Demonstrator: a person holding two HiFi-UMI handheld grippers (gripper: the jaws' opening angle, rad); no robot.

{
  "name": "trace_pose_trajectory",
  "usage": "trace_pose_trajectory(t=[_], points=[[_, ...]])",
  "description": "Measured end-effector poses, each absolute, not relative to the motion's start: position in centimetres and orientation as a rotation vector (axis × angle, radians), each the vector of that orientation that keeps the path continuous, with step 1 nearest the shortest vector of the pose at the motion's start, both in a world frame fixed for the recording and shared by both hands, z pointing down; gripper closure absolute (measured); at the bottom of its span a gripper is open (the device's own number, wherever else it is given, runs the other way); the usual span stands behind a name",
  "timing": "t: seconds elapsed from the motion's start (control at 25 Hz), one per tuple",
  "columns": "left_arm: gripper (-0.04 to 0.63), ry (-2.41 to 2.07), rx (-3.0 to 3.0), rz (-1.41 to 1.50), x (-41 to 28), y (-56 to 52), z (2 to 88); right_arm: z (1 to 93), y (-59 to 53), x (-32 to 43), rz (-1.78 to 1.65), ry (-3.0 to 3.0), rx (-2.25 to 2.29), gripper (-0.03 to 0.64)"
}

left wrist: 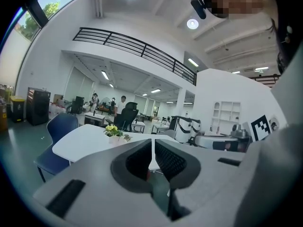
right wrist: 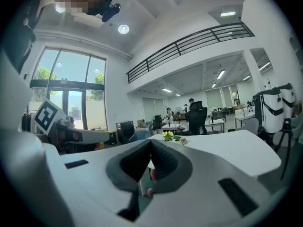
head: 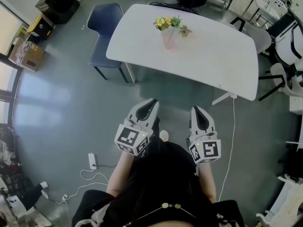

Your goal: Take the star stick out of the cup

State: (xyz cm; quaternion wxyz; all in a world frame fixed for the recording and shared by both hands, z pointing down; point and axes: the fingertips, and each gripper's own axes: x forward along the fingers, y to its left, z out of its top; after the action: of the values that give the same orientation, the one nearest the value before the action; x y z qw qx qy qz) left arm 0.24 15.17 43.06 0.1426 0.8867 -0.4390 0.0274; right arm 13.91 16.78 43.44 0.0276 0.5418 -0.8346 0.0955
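White worktop ahead, blue chair at its left end. Left tool & right tool: both shut, empty, held low over the floor by the person, well short of worktop. Pink cup w/ yellow flowers on worktop; can't pick out the star stick.

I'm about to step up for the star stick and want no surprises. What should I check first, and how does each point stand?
1. Upright cup on the white table: ok.
2. Spotting the star stick among the flowers: cannot tell.
3. Empty left gripper, jaws together: ok.
4. Empty right gripper, jaws together: ok.
5. Reach to the cup: not ok, both grippers are held near the body, short of the table.
6. Jaws apart for the grab: not ok.
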Motion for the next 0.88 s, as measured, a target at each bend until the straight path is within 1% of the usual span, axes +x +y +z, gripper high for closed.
trace_pose_trajectory(t=[0.2, 0.24, 0.32, 0.36, 0.56, 0.6, 0.64, 0.68, 0.88], points=[[0.584, -1.22, 2.567, 0.047, 0.7, 10.8, 43.1, 43.9, 13.0, 14.3, 0.301, -2.542, 1.691, 0.614], [0.579, -1.203, 2.574, 0.045, 0.8, 9.7, 43.0, 44.0, 12.0, 14.3, 0.307, -2.534, 1.7, 0.614], [0.532, -1.164, 2.587, 0.048, 1.0, 7.4, 43.1, 44.3, 9.7, 14.5, 0.321, -2.516, 1.72, 0.614], [0.52, -1.148, 2.592, 0.051, 1.1, 6.2, 43.1, 44.4, 8.5, 14.6, 0.336, -2.509, 1.73, 0.614], [0.518, -1.101, 2.606, 0.063, 0.4, -0.4, 42.8, 45.4, 0.4, 14.2, 0.47, -2.47, 1.723, 0.614], [0.518, -1.093, 2.608, 0.069, 0.2, -1.8, 42.8, 45.6, -1.3, 13.8, 0.498, -2.469, 1.708, 0.609], [0.518, -1.085, 2.61, 0.078, -0.2, -3.1, 42.9, 45.8, -3.1, 13.4, 0.523, -2.47, 1.69, 0.59], [0.518, -1.077, 2.613, 0.089, -0.6, -4.4, 42.9, 46.0, -4.9, 12.9, 0.544, -2.469, 1.675, 0.553], [0.518, -1.064, 2.632, 0.126, -3.3, -9.9, 43.0, 48.2, -13.7, 11.3, 0.596, -2.424, 1.633, 0.537]])
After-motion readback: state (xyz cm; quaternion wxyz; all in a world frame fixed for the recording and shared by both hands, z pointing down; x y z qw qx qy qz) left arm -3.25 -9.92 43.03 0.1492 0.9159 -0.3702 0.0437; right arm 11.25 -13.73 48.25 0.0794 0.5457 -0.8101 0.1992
